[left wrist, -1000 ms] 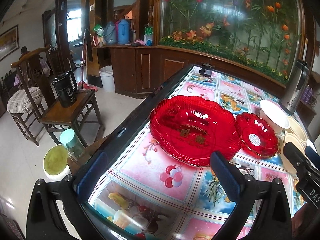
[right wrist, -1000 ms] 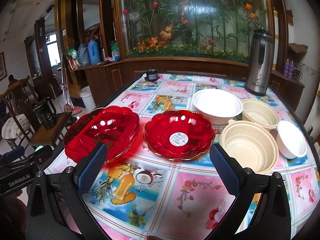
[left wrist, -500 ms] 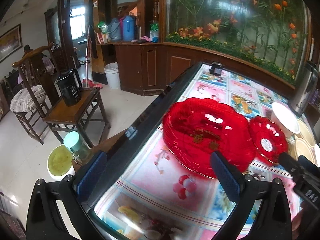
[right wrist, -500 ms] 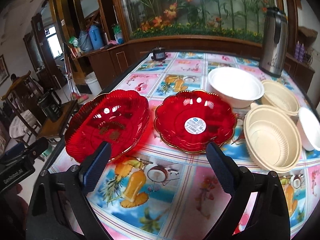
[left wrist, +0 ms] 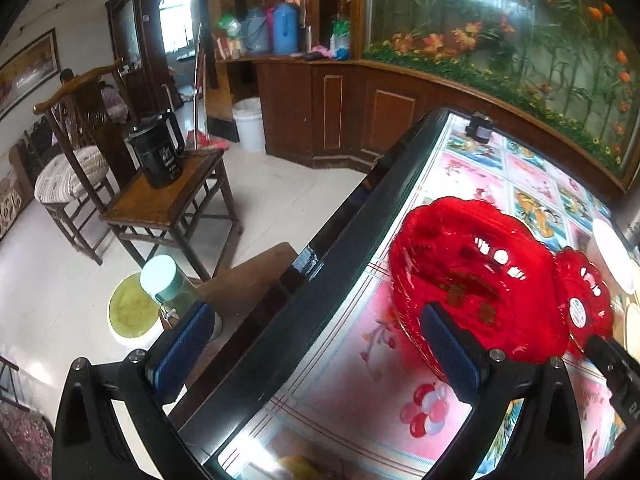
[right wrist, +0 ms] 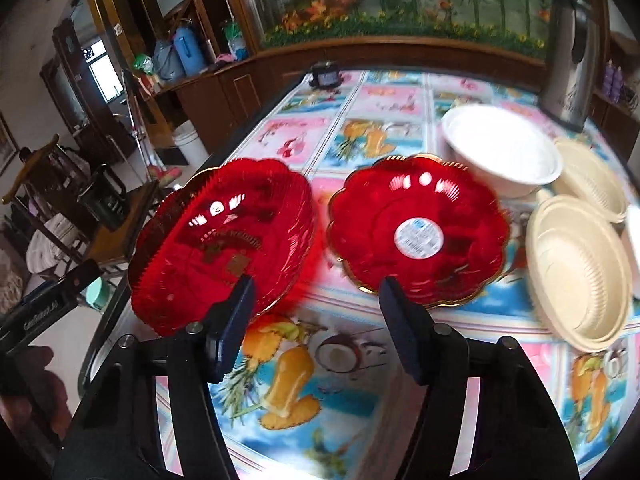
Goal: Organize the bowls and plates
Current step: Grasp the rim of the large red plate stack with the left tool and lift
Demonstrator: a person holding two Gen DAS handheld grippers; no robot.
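Note:
A stack of large red plates [right wrist: 224,240] [left wrist: 476,284] sits near the table's left edge. Beside it on the right lies a smaller red scalloped plate [right wrist: 416,232] [left wrist: 584,304] with a white sticker. A white bowl [right wrist: 500,152] and cream bowls [right wrist: 580,268] stand further right. My right gripper [right wrist: 316,320] hovers in front of the gap between the two red plates; its jaws are closing with nothing between them. My left gripper [left wrist: 316,348] is open over the table's dark left edge, its right finger in front of the large plates' near rim.
A steel thermos jug [right wrist: 568,56] stands at the table's back right, a small dark jar [right wrist: 326,76] at the back. Left of the table [left wrist: 340,264] are wooden chairs, a black kettle [left wrist: 158,152], a capped bottle [left wrist: 164,284] and a white bin [left wrist: 250,124].
My right gripper's jaws have narrowed a good deal and it has come lower and closer to the red plates. My left gripper has shifted left, so the table edge now lies between its fingers.

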